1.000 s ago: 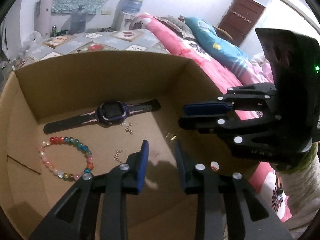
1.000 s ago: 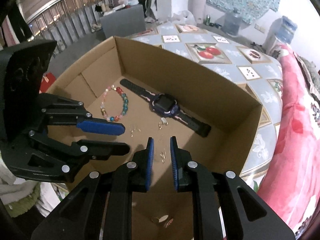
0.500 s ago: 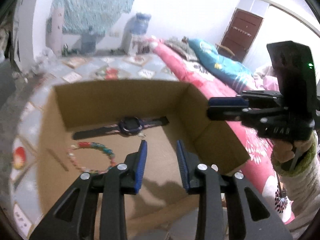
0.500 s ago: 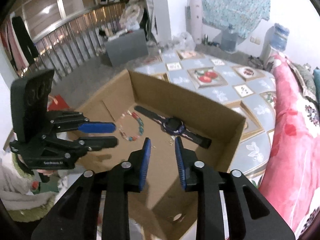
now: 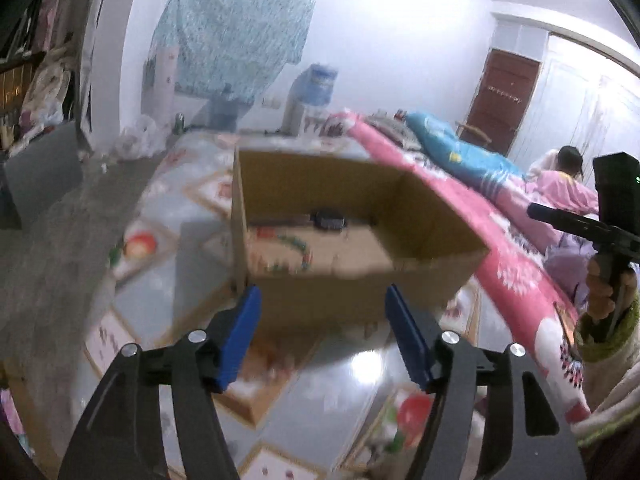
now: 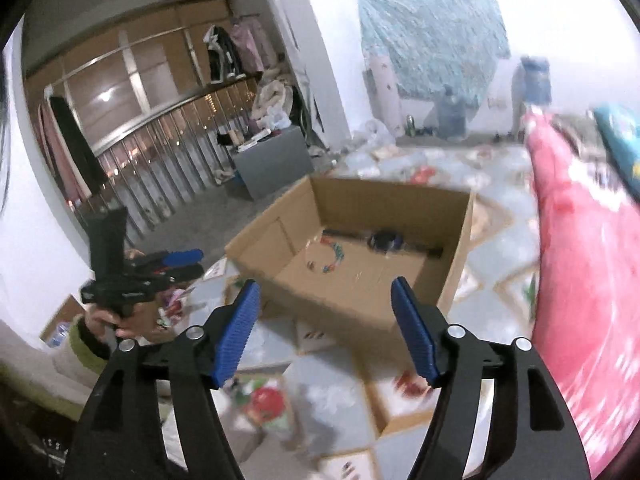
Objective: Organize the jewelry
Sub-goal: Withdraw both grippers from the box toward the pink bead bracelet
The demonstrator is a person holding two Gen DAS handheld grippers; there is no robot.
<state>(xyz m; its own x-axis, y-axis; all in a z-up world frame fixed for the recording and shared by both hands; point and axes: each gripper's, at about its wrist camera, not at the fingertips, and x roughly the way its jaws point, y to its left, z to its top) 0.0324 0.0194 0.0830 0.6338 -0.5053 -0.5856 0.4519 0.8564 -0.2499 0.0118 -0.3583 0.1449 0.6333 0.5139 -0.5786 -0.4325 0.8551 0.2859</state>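
- Jewelry: bracelet [image 6: 335, 255] and watch [image 6: 385, 240] lie on the box [image 6: 352, 300] floor, gathered there.
- Left gripper [image 5: 322, 336] and right gripper [image 6: 325, 330] hang outside the box's near wall, jaws opening, nothing between them.

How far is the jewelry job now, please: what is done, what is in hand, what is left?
Done: bead bracelet and watch lie inside the cardboard box. In hand: nothing; left hand-held gripper and right hand-held gripper are opening, empty, outside the box. Left: cannot tell; the blur hides any small pieces.
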